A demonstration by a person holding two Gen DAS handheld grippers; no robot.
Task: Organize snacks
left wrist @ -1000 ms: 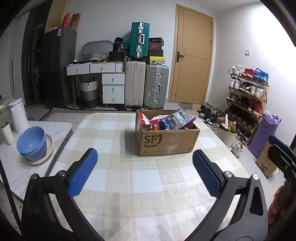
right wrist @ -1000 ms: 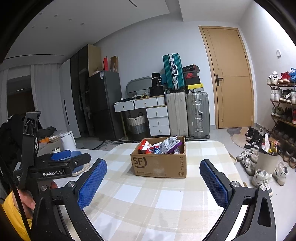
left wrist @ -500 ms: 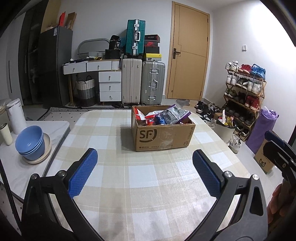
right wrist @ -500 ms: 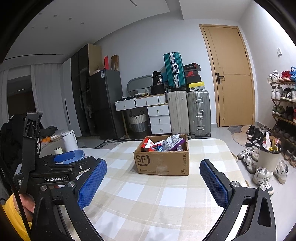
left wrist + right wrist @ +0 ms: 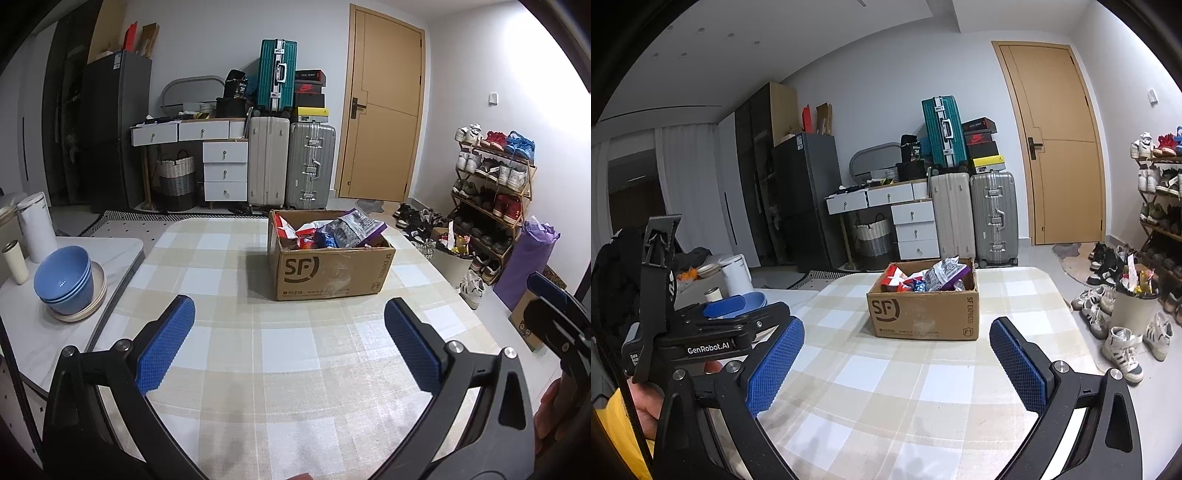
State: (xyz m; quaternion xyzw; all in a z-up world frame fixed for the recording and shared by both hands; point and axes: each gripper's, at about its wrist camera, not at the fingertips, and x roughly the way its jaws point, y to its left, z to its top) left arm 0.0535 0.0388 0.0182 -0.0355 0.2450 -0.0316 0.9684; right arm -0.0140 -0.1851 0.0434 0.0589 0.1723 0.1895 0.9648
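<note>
A brown cardboard box marked SF stands on the checked tablecloth, past the middle of the table. Several snack packets fill it, a purple bag on top. My left gripper is open, low over the cloth, well short of the box, nothing between its blue pads. My right gripper is open too, also short of the box and empty. The left gripper's body shows at the left of the right wrist view, held by a hand.
Stacked blue bowls on a plate, a white cup and a white kettle sit on the grey side table at left. Suitcases, drawers and a door stand behind. A shoe rack and bin line the right floor.
Both views have drifted slightly, with the box shifting a little in frame. Both grippers stay open and empty.
</note>
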